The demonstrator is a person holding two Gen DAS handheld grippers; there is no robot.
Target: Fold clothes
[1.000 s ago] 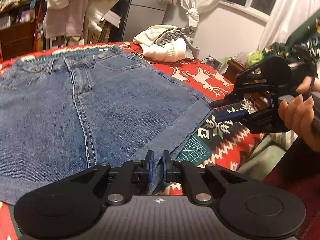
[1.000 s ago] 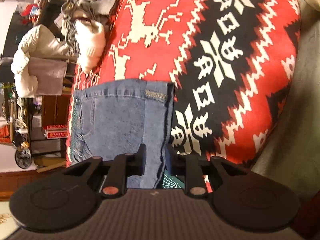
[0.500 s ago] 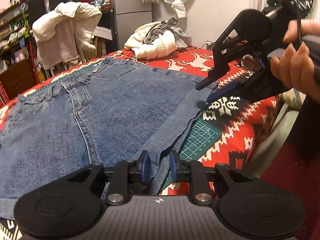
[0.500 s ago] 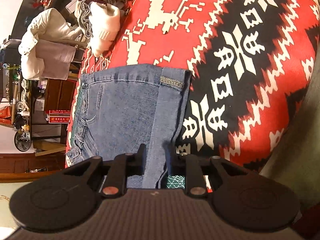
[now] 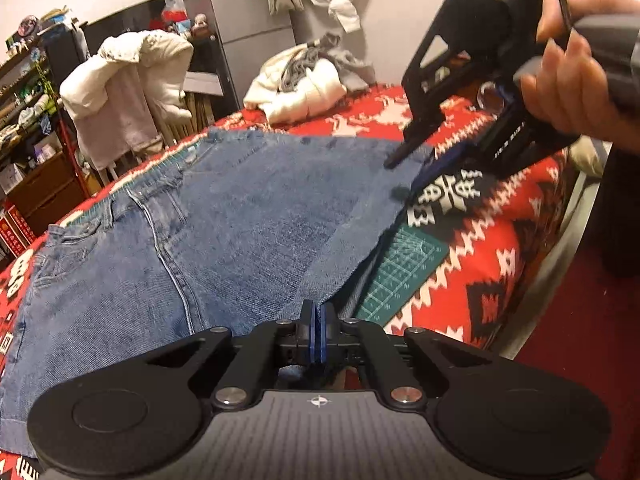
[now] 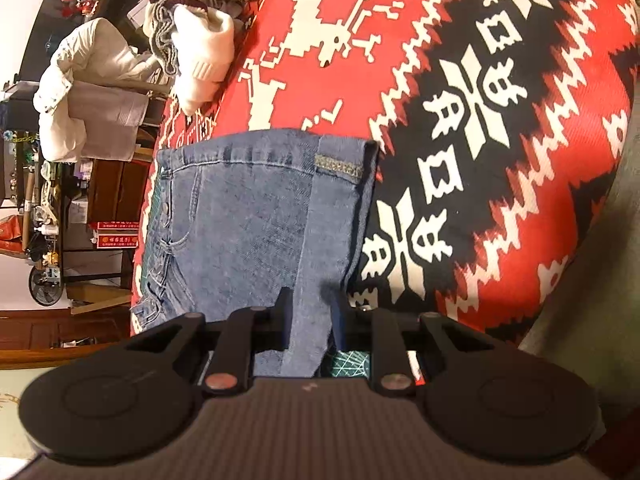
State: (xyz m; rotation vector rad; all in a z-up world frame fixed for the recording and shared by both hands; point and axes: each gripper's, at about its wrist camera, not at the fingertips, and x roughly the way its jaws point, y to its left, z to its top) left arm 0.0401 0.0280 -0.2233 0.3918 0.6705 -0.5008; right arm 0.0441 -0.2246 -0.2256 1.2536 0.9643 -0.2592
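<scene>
Blue denim shorts (image 5: pixel 240 220) lie flat on a red patterned blanket (image 5: pixel 500 232). My left gripper (image 5: pixel 318 318) is shut, its blue pads pinching the near corner of the cuffed hem. Further along that hem is my right gripper (image 5: pixel 406 172), held by a person's hand (image 5: pixel 560 92), with one finger above the denim and one below. In the right wrist view the cuff of the shorts (image 6: pixel 248 220) runs between the spread fingers of the right gripper (image 6: pixel 310 308), which is open around it.
A green cutting mat (image 5: pixel 400 268) shows under the hem. A pile of white and grey clothes (image 5: pixel 304 92) sits at the blanket's far end. A chair draped in white garments (image 5: pixel 128 80) stands behind. The blanket's edge (image 6: pixel 560 280) drops off to the right.
My left gripper has shut on the hem corner; half a second ago its fingers were apart. The right gripper has stayed open around the cuff and shifted slightly along it.
</scene>
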